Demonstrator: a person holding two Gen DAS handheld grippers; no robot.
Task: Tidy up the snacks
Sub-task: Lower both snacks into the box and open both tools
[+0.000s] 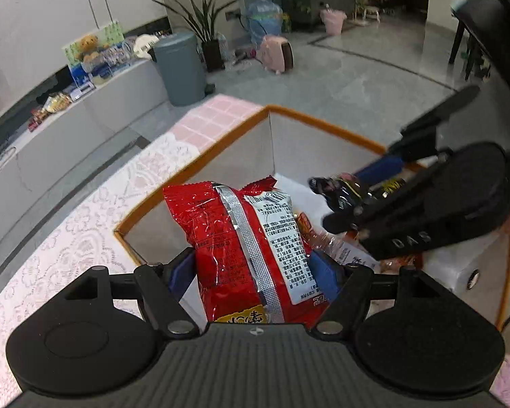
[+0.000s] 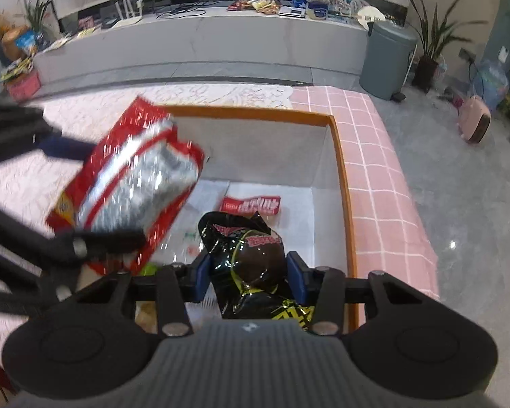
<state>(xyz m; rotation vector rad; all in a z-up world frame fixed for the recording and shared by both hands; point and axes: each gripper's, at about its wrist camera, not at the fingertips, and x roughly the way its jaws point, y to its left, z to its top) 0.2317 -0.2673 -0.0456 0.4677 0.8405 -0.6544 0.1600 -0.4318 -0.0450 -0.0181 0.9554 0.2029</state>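
Observation:
My left gripper is shut on a red snack bag with a silver seam and holds it over the orange-rimmed box. The same bag shows blurred in the right wrist view. My right gripper is shut on a black snack bag with yellow print, above the box. The right gripper and its black bag also show at the right of the left wrist view. A small red packet lies on the box floor.
The box sits on a table with a pink lace and tile cloth. More wrapped snacks lie in the box. A grey bin, a potted plant and a low white counter with clutter stand beyond on the grey floor.

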